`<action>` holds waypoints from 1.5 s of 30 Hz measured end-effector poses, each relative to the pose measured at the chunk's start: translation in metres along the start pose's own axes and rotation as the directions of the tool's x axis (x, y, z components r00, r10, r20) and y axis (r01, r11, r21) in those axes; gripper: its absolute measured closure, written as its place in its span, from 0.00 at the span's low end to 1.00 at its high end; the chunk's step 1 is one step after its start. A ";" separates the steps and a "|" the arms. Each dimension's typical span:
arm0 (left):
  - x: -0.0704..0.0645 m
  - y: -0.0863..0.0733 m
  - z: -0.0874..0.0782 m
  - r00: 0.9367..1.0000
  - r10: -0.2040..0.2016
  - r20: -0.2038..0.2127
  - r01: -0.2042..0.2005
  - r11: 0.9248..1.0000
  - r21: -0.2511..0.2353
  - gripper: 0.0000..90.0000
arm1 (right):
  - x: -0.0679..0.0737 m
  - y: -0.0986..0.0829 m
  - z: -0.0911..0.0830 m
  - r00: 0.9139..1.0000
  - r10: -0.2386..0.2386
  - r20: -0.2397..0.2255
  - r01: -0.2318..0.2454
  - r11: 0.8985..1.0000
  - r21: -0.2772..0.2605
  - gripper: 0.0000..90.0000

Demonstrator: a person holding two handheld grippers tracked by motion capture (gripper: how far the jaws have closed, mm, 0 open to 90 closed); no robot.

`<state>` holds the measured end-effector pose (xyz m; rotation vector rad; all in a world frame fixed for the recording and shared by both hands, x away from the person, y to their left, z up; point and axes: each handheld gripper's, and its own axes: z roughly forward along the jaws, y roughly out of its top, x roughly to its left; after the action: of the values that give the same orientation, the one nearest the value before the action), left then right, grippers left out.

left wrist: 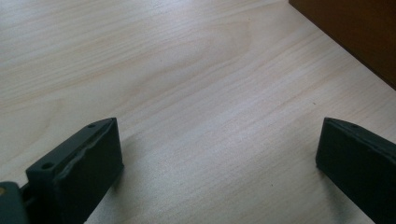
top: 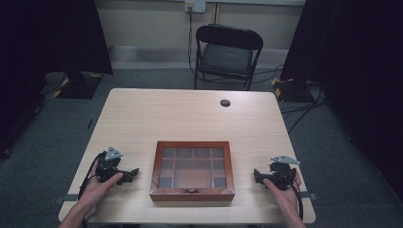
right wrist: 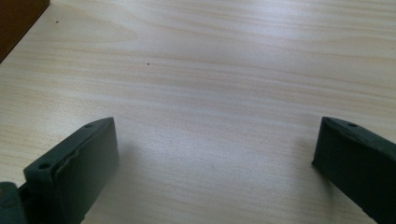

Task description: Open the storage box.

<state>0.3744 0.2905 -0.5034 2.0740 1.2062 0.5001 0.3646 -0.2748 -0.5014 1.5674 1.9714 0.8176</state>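
- My left tongs are spread wide, nothing between the jaws, just bare light wooden surface. In the left gripper view the jaws sit low over the wood grain with a big gap between them.
- Right tongs are the same deal: wide apart and holding nothing, hovering low over the surface.
- Both point inward at the reddish-brown wooden box with the glass-paned lid, which sits closed between them near my edge of the surface. Neither one touches it.
- A corner of that box peeks in at the top right of the left gripper view, and at the top left of the right gripper view.
- Nothing between either tongs and the box.
- Farther off: a small dark round grommet hole near the far edge, and a black folding chair behind the surface.
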 end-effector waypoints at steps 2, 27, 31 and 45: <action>0.000 0.000 0.000 1.000 0.000 0.000 0.000 1.000 0.000 0.00 | 0.001 0.000 0.000 1.000 0.006 0.007 -0.006 1.000 0.000 0.00; 0.000 0.000 0.000 1.000 0.000 -0.001 0.000 1.000 0.000 0.00 | 0.008 0.020 -0.024 0.973 -0.020 -0.230 0.009 0.999 -0.050 0.43; 0.000 0.000 0.000 1.000 0.004 -0.002 -0.004 1.000 0.003 0.00 | 0.012 0.030 -0.034 0.950 -0.038 -0.309 0.013 0.996 -0.083 0.51; 0.000 0.000 0.000 1.000 0.004 -0.002 -0.004 1.000 0.003 0.00 | 0.053 0.048 -0.049 0.870 -0.170 -0.463 0.123 0.984 -0.130 0.61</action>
<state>0.3747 0.2907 -0.5032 2.0793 1.2057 0.5026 0.3515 -0.2227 -0.4327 1.2189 2.3092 1.3076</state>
